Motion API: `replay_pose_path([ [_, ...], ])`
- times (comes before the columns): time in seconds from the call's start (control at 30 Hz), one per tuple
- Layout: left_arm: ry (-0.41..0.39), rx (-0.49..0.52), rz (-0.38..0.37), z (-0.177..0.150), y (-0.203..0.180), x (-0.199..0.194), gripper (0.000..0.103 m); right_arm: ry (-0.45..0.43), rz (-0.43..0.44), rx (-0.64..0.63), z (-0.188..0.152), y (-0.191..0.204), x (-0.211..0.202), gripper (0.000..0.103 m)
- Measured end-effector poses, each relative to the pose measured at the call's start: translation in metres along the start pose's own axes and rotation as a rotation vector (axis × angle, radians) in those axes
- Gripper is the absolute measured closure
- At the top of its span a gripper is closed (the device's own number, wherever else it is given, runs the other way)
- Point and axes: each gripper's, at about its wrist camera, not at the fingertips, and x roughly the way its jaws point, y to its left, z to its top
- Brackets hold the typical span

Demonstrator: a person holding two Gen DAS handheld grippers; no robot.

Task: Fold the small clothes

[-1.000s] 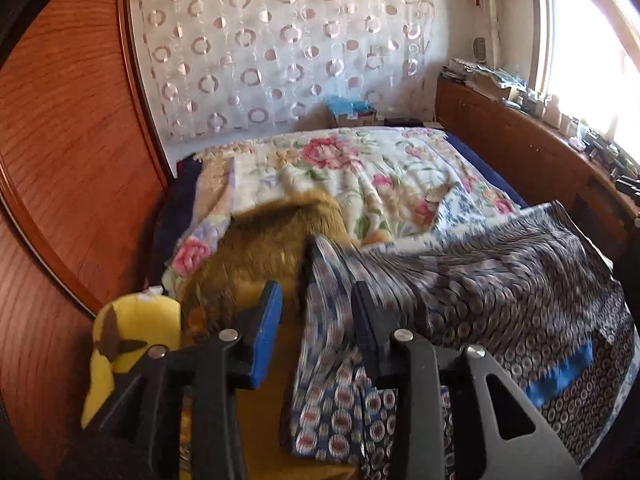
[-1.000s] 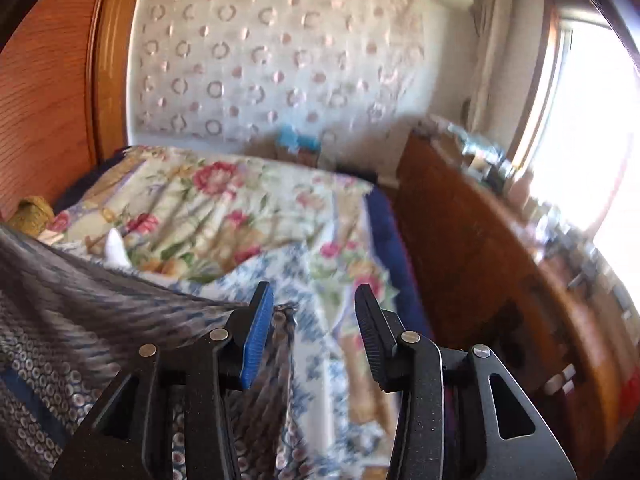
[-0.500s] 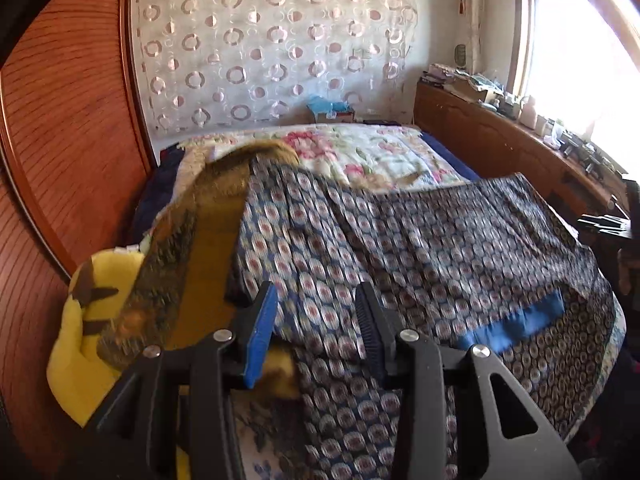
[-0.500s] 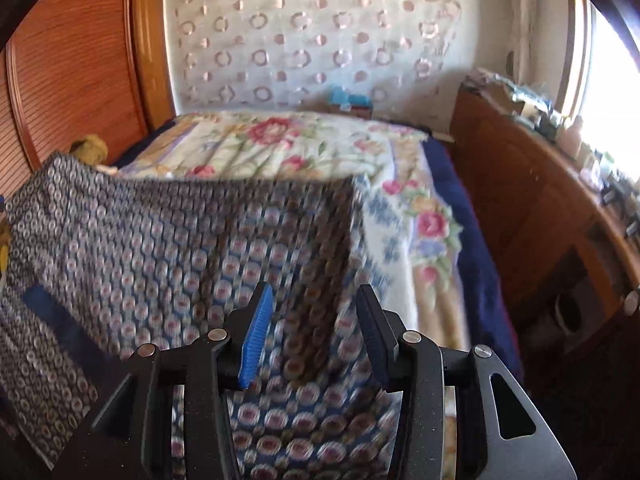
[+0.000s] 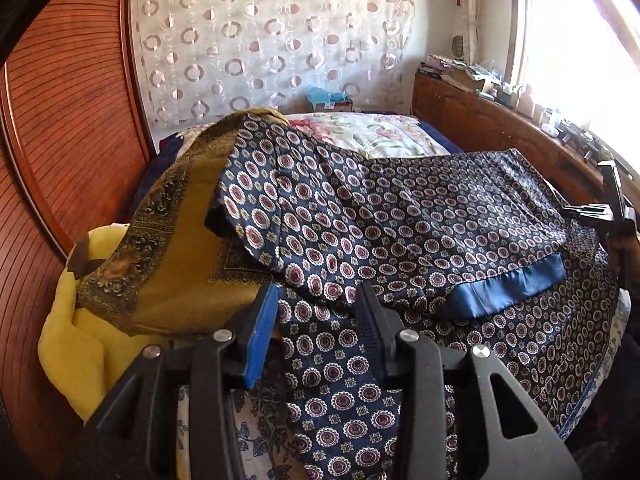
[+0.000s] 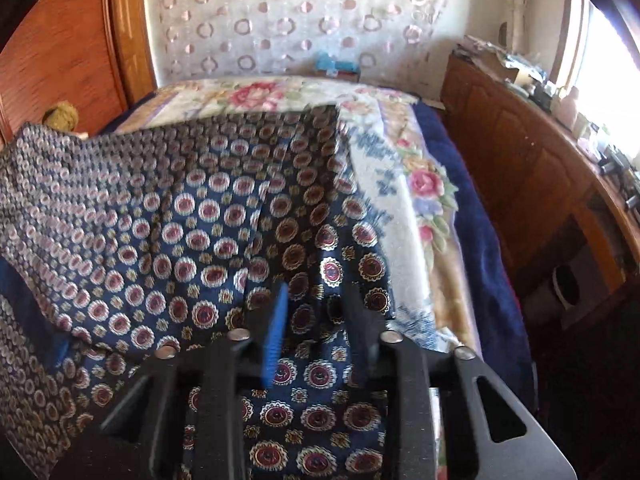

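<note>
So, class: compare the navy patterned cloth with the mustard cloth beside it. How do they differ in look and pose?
The navy cloth is dotted with round medallions and edged with a plain blue band; the mustard cloth is plain in the middle with a dark ornate border. The navy cloth spreads wide across the bed; the mustard cloth lies bunched at one side, partly under it. Both are draped, not yet neatly folded.
</note>
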Motion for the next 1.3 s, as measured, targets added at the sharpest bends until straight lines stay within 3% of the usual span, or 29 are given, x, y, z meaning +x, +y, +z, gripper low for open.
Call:
replay_pose_path([
  [0.03, -0.006, 0.000, 0.004, 0.001, 0.001, -0.001, 0.064, -0.016, 0.005, -0.008, -0.001, 0.001, 0.000, 0.097],
  [0.13, -0.027, -0.004, 0.010, 0.005, 0.006, -0.006, 0.064, -0.024, 0.006, -0.022, -0.004, 0.003, 0.000, 0.102],
  [0.47, -0.066, -0.032, 0.094, 0.034, 0.022, 0.001, 0.064, -0.034, -0.014, -0.041, -0.008, 0.005, -0.001, 0.103],
  [0.63, -0.038, -0.036, 0.149, 0.045, 0.034, 0.021, 0.064, -0.035, -0.007, -0.034, -0.008, 0.008, 0.000, 0.103],
  [0.67, -0.025, -0.044, 0.162, 0.045, 0.037, 0.026, 0.069, -0.035, -0.009, -0.035, -0.008, 0.009, 0.000, 0.103],
  [0.7, -0.011, -0.048, 0.159, 0.046, 0.040, 0.031, 0.085, -0.036, -0.008, -0.040, -0.007, 0.010, 0.000, 0.103],
  [0.8, 0.032, -0.066, 0.149, 0.044, 0.046, 0.042, 0.103, -0.040, 0.009, -0.028, -0.006, 0.010, -0.002, 0.103],
  [1.03, -0.026, -0.031, 0.096, 0.040, 0.026, 0.012, 0.103, -0.166, 0.103, 0.013, 0.009, 0.010, -0.050, 0.103],
  [1.3, -0.081, -0.046, 0.021, 0.016, 0.011, -0.033, 0.103, -0.261, 0.105, 0.028, 0.027, -0.008, -0.108, 0.103],
])
